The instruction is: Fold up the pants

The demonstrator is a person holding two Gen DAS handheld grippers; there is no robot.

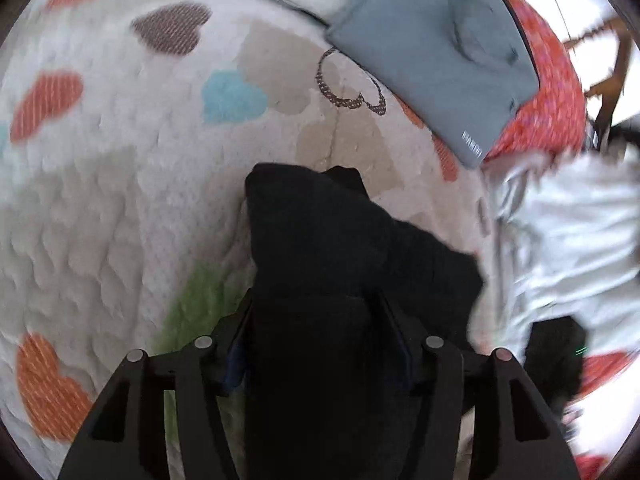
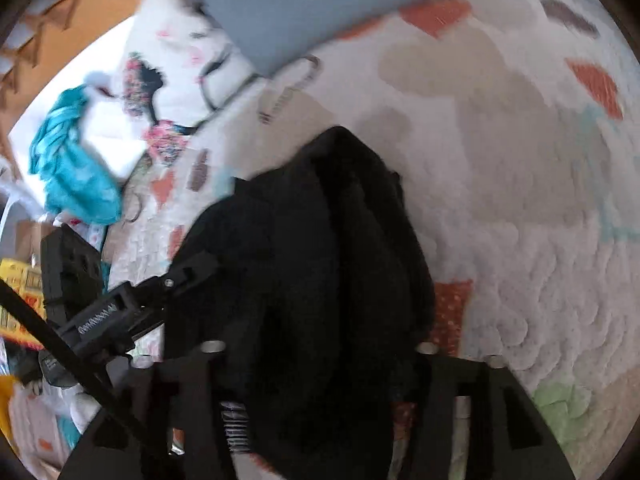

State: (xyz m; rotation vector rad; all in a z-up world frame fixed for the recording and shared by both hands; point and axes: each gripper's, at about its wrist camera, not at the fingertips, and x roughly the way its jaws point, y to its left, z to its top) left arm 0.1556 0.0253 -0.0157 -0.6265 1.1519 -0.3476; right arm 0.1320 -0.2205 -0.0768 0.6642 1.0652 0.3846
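The black pants (image 1: 320, 232) lie bunched on a white quilt printed with hearts (image 1: 120, 180). In the left wrist view the fabric fills the gap between my left gripper's (image 1: 320, 308) fingers and hides their tips; the jaws are closed on the bundle. In the right wrist view the same pants (image 2: 320, 220) rise in a dark fold out of my right gripper (image 2: 320, 344), whose jaws are also closed on the cloth. At the left of that view the left gripper (image 2: 192, 268) sits at the pants' edge. Both views are blurred.
A flat grey case (image 1: 432, 48) lies at the quilt's far side, also in the right wrist view (image 2: 320, 0). A red patterned cloth (image 1: 552, 92) and a pale garment (image 1: 580, 232) lie to the right. A teal cloth (image 2: 72, 168) sits on a floral sheet at the left.
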